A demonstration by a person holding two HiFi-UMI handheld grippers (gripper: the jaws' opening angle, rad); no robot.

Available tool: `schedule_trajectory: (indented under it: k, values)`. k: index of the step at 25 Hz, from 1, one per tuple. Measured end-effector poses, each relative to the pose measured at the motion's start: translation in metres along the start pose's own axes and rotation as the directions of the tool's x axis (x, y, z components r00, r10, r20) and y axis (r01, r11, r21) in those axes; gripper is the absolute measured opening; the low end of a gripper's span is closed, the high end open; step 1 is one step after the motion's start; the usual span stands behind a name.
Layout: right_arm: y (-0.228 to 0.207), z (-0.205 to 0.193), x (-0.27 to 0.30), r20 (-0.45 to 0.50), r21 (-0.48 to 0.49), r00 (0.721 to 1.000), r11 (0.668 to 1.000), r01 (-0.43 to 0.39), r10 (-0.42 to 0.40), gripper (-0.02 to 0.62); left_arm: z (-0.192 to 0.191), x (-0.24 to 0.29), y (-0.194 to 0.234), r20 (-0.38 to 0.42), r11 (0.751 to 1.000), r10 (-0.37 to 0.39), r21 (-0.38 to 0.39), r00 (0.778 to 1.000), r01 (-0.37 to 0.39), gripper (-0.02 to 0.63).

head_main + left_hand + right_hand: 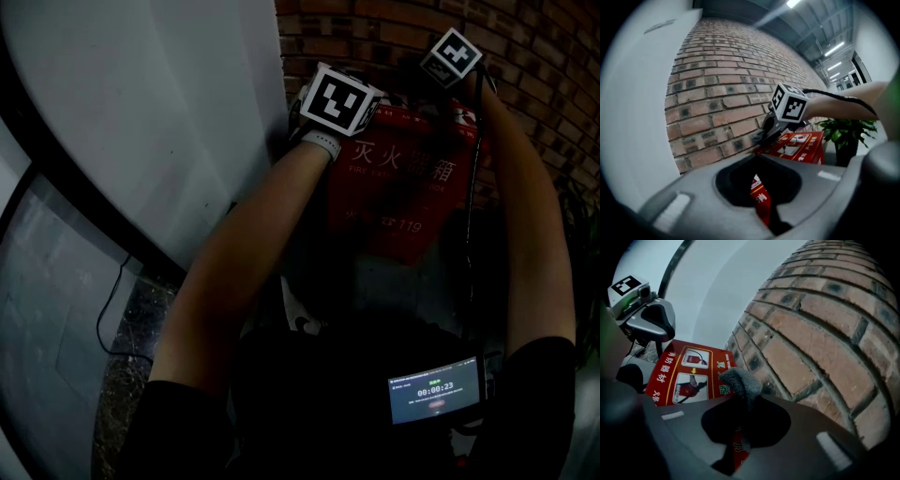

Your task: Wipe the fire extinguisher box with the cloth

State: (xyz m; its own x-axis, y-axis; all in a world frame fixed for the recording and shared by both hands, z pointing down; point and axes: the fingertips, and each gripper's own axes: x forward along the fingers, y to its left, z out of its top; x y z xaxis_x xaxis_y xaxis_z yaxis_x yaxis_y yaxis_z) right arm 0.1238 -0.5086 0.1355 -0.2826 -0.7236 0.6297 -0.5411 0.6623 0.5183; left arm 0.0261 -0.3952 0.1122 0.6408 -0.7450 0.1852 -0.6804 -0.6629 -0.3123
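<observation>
Rough brick wall (pixel 825 324), its mortar lines recessed, stands just behind the fire extinguisher box (pixel 403 187), a flat-sided red cabinet with slick paint and printed panels, at 12 o'clock before the person. The left gripper (pixel 761 206), jaws drawn nearly together on nothing (only a sliver of red shows through the slit), hovers near the lid's 9 o'clock end. The right gripper (pixel 736 437) pinches one fold of the soft, nubby grey cloth (pixel 743 383), which bulges at 12 o'clock from its jaws beside the wall; snagged on brick, I judge it could pull free.
</observation>
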Motion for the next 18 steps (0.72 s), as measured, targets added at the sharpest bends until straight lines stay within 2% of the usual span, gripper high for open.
schedule_trajectory:
  k: [6, 8, 10, 14, 18]
  values:
    - [0.006, -0.020, 0.028, -0.045, 0.046, 0.993, 0.993, -0.108, 0.110, 0.024, -0.014, 0.012, 0.006, -0.017, 1.000, 0.000, 0.019, 1.000, 0.000, 0.003]
    - [0.015, -0.016, 0.028, -0.018, 0.080, 0.988, 0.985, -0.153, 0.155, 0.025, -0.014, 0.012, 0.008, -0.017, 1.000, 0.010, 0.023, 1.000, -0.009, 0.003]
    - [0.024, -0.012, 0.023, 0.020, 0.133, 0.977, 0.968, -0.211, 0.211, 0.025, -0.014, 0.010, 0.009, -0.016, 0.999, 0.025, 0.034, 1.000, -0.025, 0.003]
    - [0.048, -0.005, 0.007, 0.069, 0.200, 0.943, 0.921, -0.334, 0.327, 0.025, -0.014, 0.005, -0.005, -0.023, 1.000, -0.009, 0.015, 1.000, 0.009, 0.003]
    - [0.059, -0.009, -0.003, 0.056, 0.233, 0.928, 0.899, -0.372, 0.370, 0.025, -0.008, -0.002, -0.009, -0.014, 1.000, -0.005, 0.026, 1.000, 0.006, 0.003]
